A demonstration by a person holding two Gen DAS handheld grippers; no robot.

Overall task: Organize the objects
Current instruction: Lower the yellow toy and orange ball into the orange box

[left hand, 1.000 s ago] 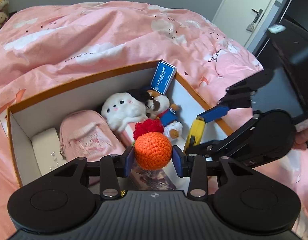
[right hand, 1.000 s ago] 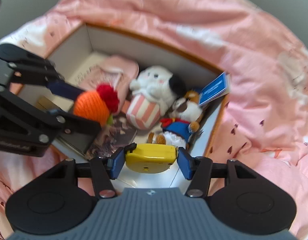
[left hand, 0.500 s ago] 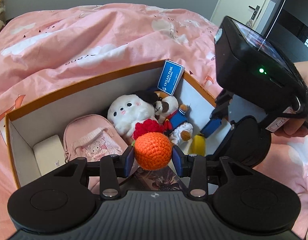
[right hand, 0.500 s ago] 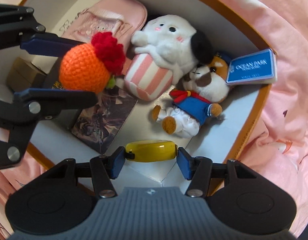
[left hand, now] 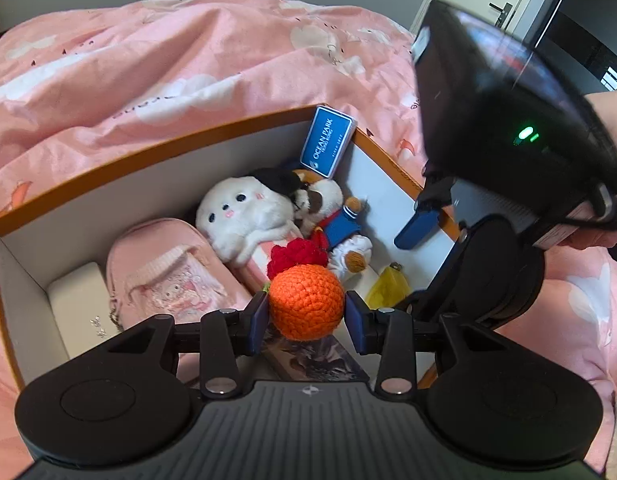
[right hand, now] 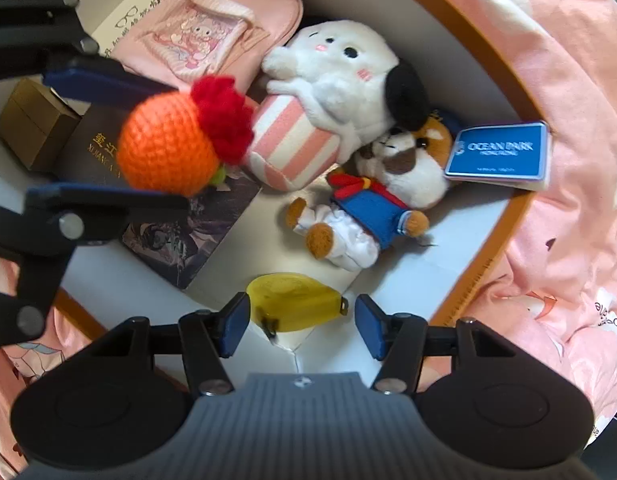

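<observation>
Two grippers work over one orange-rimmed box (left hand: 156,148) that sits on a pink quilt (left hand: 168,60). The left gripper (left hand: 306,312) is clamped on an orange crocheted ball (left hand: 306,306) with a red tuft; both blue pads press its sides, and it hangs above the box interior rather than resting on anything. In the right wrist view the same ball (right hand: 168,148) appears at 10 o'clock, pinched between the left tool's long fingers.

The right gripper (right hand: 302,320) has its fingers spread apart. A yellow tape measure (right hand: 294,302) lies on the white box floor between them, touching the left pad or nearly so, with a clear gap to the right pad. In the left wrist view this yellow piece (left hand: 388,290) shows at 4 o'clock of the ball, partly hidden by the right tool's black body.

Inside the box, a white plush dog (right hand: 340,72) holding a pink-striped cup lies toward 12 o'clock in the right wrist view. A brown-and-white plush in a blue suit (right hand: 372,204) lies just beside it, with a blue Ocean Park tag (right hand: 498,156) leaning over the rim at 3 o'clock. A pink pouch (right hand: 212,28) lies at 11 o'clock, touching the white dog. A dark printed card (right hand: 188,236) lies flat under the ball, and a small brown carton (right hand: 32,124) sits at 9 o'clock.
</observation>
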